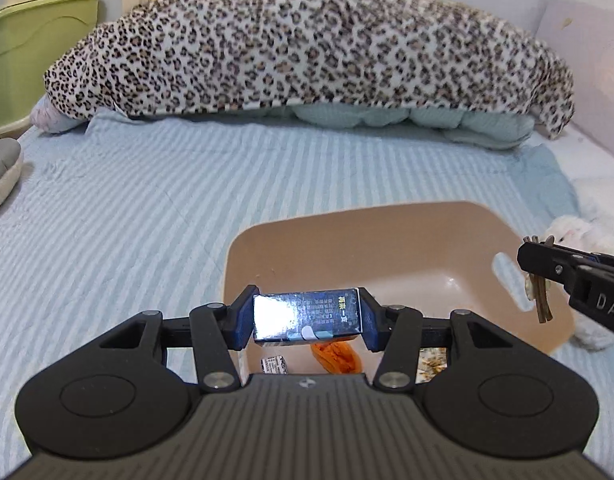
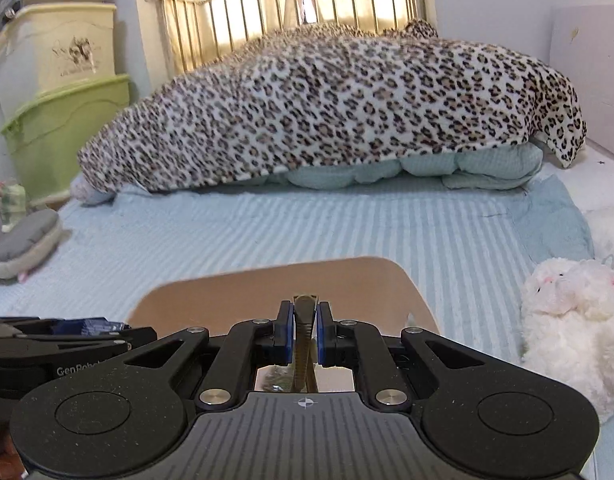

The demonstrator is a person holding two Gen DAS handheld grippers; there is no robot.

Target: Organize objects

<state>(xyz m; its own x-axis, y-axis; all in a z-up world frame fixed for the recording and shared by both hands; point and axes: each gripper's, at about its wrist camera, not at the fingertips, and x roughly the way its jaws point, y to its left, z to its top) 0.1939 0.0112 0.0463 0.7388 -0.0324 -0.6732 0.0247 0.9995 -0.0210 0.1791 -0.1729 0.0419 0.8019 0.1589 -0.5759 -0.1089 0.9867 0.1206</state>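
A tan plastic bin [image 1: 407,232] sits on the striped bed. My left gripper [image 1: 307,316] is shut on a dark blue box [image 1: 307,314] and holds it above the bin's near side. Inside the bin lie an orange item [image 1: 337,356], a small printed packet [image 1: 274,365] and a patterned packet [image 1: 431,364]. My right gripper [image 2: 305,328] is shut on a thin brass-coloured hair clip [image 2: 304,344] above the bin [image 2: 267,284]. In the left wrist view that gripper [image 1: 541,272] reaches in from the right with the clip [image 1: 541,300] hanging over the bin's right rim.
A leopard-print blanket [image 1: 307,40] over a pale blue quilt lies across the back. A white plush toy [image 2: 571,320] lies right of the bin. A grey slipper [image 2: 23,248] lies at the left edge. Green and cream storage boxes [image 2: 67,120] stand at the far left.
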